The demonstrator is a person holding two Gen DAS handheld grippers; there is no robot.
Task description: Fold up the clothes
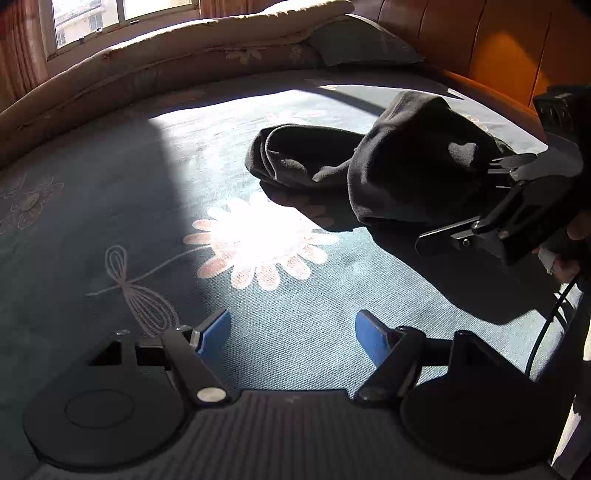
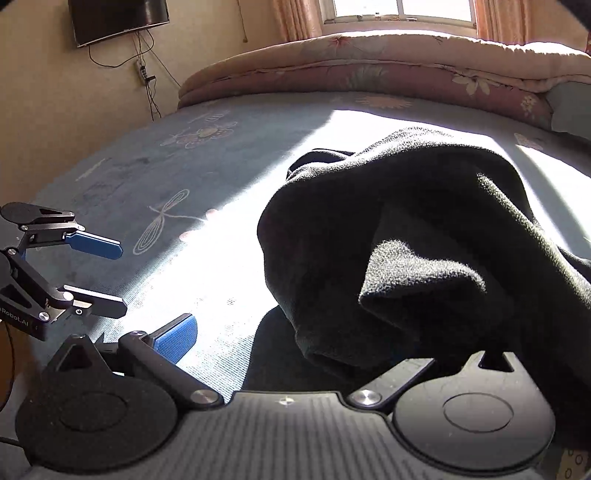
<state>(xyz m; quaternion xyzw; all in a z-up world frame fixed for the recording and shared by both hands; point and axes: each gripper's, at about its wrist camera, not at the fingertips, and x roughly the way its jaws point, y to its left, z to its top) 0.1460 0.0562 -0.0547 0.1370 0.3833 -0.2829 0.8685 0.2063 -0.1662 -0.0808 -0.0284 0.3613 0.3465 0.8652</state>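
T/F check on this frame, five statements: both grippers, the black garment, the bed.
1. The left gripper is open with nothing between its fingers. True.
2. The black garment lies flat and neatly folded. False: it is bunched, one end draped over the right gripper and raised off the bed.
3. The bedsheet is blue with flower prints. True.
4. The left gripper is pinching the garment. False: it is apart from the garment, over bare sheet.
5. A rolled quilt lies along the far edge of the bed under the window. True.
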